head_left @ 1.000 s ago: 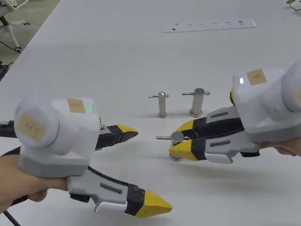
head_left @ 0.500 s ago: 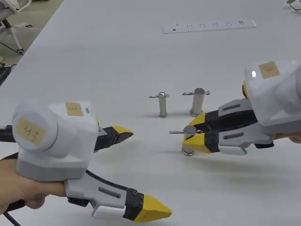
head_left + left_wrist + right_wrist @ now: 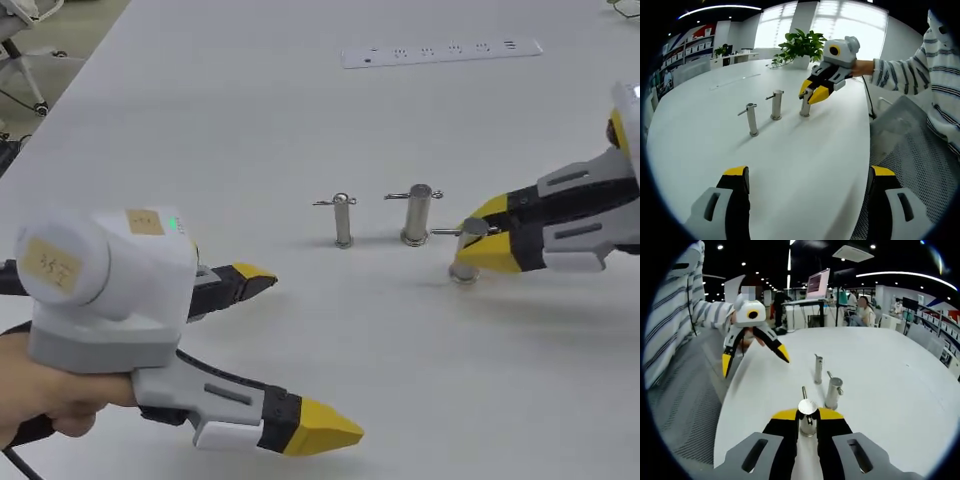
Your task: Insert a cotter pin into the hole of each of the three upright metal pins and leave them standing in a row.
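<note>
The white bench [image 3: 250, 140] carries a thin metal pin [image 3: 343, 222] and a thicker metal pin [image 3: 417, 218], upright and side by side. Just beside them we hold a third pin [image 3: 462, 270] upright, our right gripper [image 3: 470, 245] with its fingers closed on the shaft. Each pin has a cotter pin [image 3: 400, 196] through its top. Our left gripper [image 3: 308, 357] hovers well apart, fingers spread wide and holding nothing.

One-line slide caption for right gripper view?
Right hand-held gripper shut on the third metal pin beside the middle pin and far pin on the white table; left hand-held gripper open beyond.
</note>
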A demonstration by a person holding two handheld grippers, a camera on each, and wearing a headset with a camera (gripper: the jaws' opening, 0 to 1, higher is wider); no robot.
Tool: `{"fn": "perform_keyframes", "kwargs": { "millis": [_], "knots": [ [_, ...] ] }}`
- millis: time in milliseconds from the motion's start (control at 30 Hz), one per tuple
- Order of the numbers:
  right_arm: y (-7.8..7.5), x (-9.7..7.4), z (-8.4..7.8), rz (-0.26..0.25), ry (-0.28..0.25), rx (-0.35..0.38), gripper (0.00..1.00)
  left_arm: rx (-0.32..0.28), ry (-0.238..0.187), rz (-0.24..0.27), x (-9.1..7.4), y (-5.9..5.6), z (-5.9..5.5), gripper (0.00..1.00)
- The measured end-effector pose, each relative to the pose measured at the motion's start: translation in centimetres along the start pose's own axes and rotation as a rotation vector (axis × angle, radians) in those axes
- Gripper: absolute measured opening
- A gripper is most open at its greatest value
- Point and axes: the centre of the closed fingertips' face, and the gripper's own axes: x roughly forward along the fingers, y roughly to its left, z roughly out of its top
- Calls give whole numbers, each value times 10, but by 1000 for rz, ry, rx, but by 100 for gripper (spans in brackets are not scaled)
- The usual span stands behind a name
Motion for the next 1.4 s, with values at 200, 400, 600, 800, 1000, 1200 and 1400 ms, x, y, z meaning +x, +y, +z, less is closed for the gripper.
{"fn": "perform_keyframes", "kwargs": {
  "millis": [200, 400, 600, 800, 1000, 1200, 1400],
  "knots": [
    [-27, -16, -8, -27, -14, 55, 13, 0, -5, 7, -3, 1, 0, 99],
    [-49, -23, -15, -35, 23, 23, 13, -10, 4, 15, -4, 3, -2, 99],
    [-54, -24, -18, -19, 38, 14, 13, -25, 1, 14, -5, 3, -3, 99],
    [-52, -20, -18, -6, 27, 21, 13, -28, 12, 23, -6, 4, -6, 99],
    [-52, -16, -21, 3, 23, 17, 13, -41, 16, 35, -7, 6, -7, 99],
    [-55, -13, -23, 7, 12, 32, 13, -47, 18, 44, -8, 7, -8, 99],
    [-54, -11, -22, 15, -7, 41, 13, -49, 29, 40, -8, 5, -11, 99]
  ]
}}
